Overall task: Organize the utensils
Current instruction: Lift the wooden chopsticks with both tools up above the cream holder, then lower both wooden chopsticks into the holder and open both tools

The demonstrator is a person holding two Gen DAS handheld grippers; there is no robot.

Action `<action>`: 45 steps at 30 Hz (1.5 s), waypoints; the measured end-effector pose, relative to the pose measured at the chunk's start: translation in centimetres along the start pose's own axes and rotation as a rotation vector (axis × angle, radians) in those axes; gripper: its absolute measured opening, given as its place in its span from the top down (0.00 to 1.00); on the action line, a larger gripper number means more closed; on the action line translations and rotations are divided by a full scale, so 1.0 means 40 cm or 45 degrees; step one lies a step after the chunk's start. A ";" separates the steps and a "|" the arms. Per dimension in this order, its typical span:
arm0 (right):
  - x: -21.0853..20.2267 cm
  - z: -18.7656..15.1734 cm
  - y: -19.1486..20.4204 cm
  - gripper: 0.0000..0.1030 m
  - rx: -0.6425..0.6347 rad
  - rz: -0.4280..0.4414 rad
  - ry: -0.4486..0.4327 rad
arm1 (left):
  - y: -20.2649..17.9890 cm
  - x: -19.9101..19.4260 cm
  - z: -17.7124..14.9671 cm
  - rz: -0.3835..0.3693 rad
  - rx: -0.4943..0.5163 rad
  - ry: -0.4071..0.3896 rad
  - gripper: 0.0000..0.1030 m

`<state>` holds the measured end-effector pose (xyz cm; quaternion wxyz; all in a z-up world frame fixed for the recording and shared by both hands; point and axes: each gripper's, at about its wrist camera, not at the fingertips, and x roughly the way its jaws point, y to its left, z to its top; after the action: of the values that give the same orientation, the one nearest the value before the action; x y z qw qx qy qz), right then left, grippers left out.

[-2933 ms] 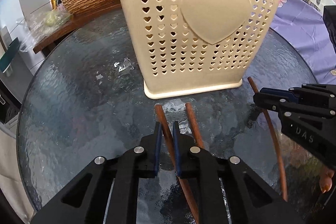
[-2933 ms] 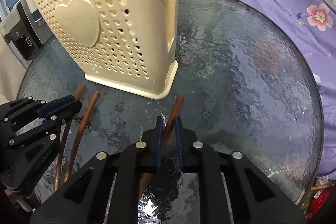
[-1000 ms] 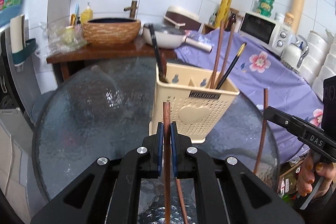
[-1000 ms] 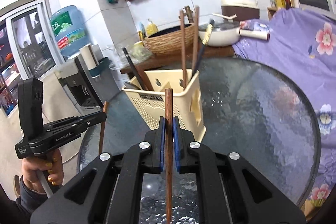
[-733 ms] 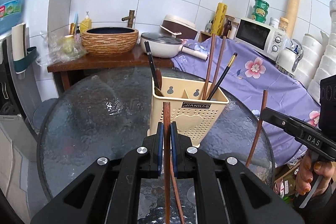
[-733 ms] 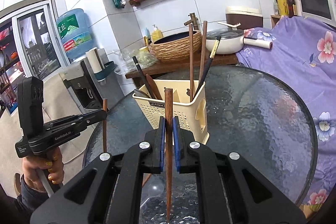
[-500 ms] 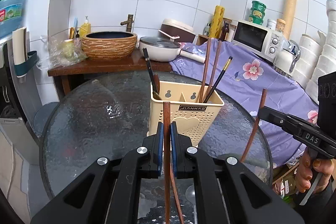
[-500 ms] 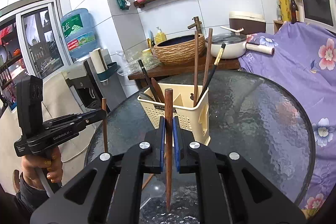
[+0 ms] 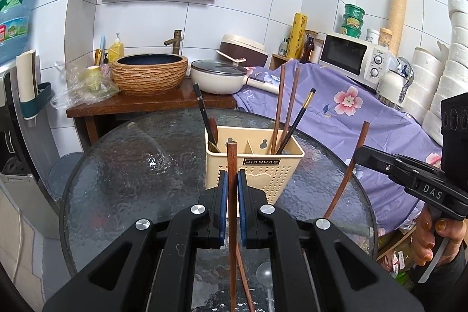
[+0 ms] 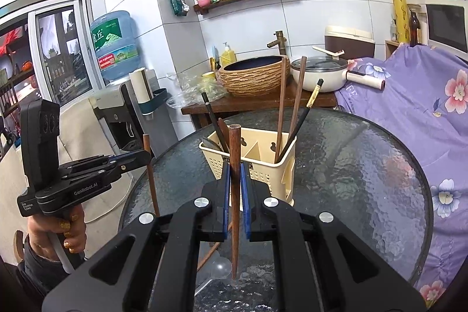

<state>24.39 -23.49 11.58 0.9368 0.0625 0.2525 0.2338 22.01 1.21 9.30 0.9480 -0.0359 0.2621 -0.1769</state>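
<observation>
Holding one chopstick each: left hand-held gripper (image 9: 231,196) clamps chopstick (image 9: 232,212), right hand-held gripper (image 10: 235,195) clamps another (image 10: 235,203), both lifted off the counter (image 9: 122,174) since picking; caddy (image 9: 260,174) at 12 o'clock awaits insertion.

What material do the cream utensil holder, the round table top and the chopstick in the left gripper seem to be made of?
Utensil holder: likely moulded plastic, matt cream, with punched heart holes and a raised heart.
Table top: apparently textured glass, glossy, with a rippled surface that catches light.
Chopstick in the left gripper: probably wood, smooth reddish-brown; lacquer cannot be told.
</observation>
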 end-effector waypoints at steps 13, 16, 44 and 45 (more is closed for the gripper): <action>-0.032 0.113 0.032 0.92 -0.056 0.041 -0.034 | -0.025 -0.045 0.111 -0.046 0.026 -0.096 0.94; -0.043 0.159 0.040 0.92 -0.066 0.045 -0.051 | -0.034 -0.064 0.163 -0.071 0.033 -0.128 0.94; 0.127 0.291 0.004 0.92 -0.075 -0.191 -0.199 | 0.018 0.121 0.312 0.105 -0.114 -0.198 0.94; 0.137 0.282 0.000 0.92 -0.070 -0.188 -0.189 | 0.020 0.133 0.299 0.107 -0.114 -0.185 0.94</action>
<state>34.25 -20.91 18.87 0.9689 0.0353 0.1801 0.1658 32.62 -0.22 16.90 0.9686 -0.0797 0.2014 -0.1220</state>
